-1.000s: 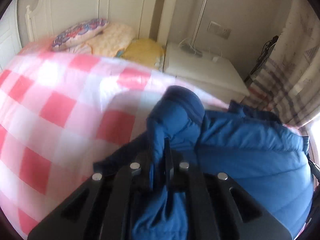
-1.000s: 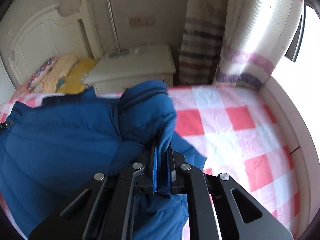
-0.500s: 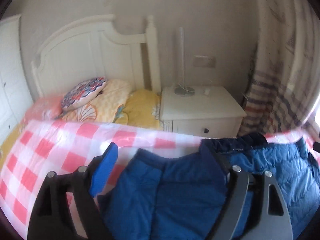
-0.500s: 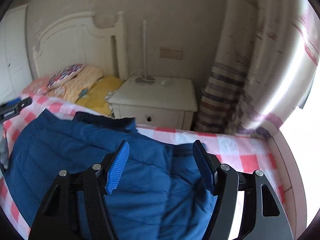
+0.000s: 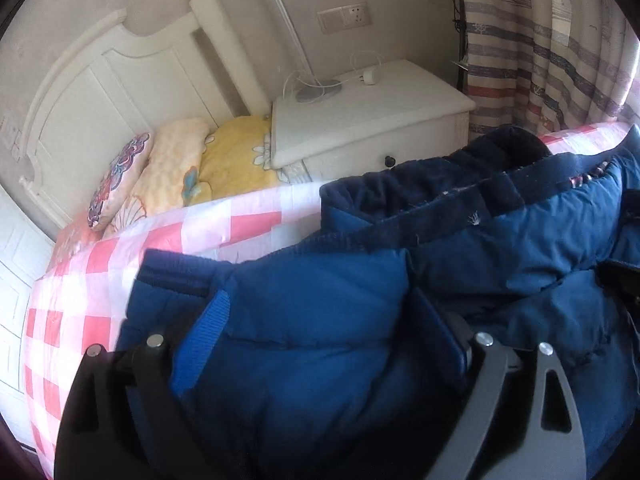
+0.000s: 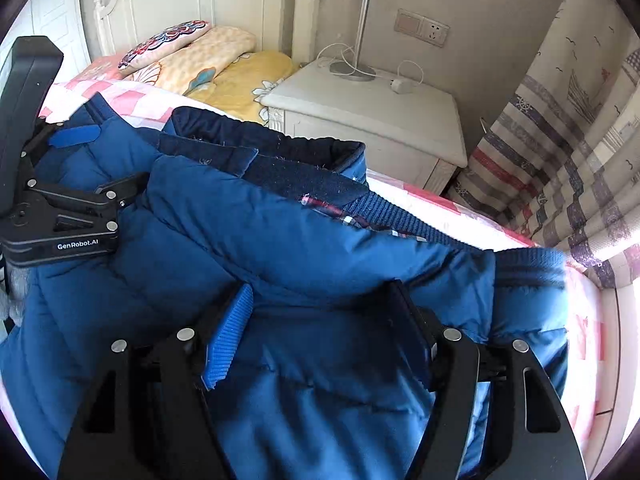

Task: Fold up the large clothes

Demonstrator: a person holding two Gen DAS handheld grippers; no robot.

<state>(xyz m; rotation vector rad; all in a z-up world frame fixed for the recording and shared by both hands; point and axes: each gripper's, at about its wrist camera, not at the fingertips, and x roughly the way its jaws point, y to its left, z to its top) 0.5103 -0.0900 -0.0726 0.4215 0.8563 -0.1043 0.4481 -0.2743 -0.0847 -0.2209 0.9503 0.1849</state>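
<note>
A second ago both grippers pinched a bunched sleeve of the blue coat (image 5: 320, 320). Now they have let go. The left gripper (image 5: 324, 344) has just been opening its jaws, and they stand wide, with puffy coat cloth lying between them but not squeezed. The right gripper (image 6: 320, 332) has opened too, about half way, and it holds nothing; the coat just lies under it. The coat is spread flat on the pink checked bedcover (image 5: 100, 280), with its dark collar (image 6: 272, 152) up at twelve o'clock, toward the white nightstand (image 6: 380, 108). In the right view the left gripper (image 6: 76, 176) sits at nine o'clock, over the coat's other side. I think the sleeves are now folded in on the coat. Next comes folding the body, so each gripper must find a new edge to pinch.
</note>
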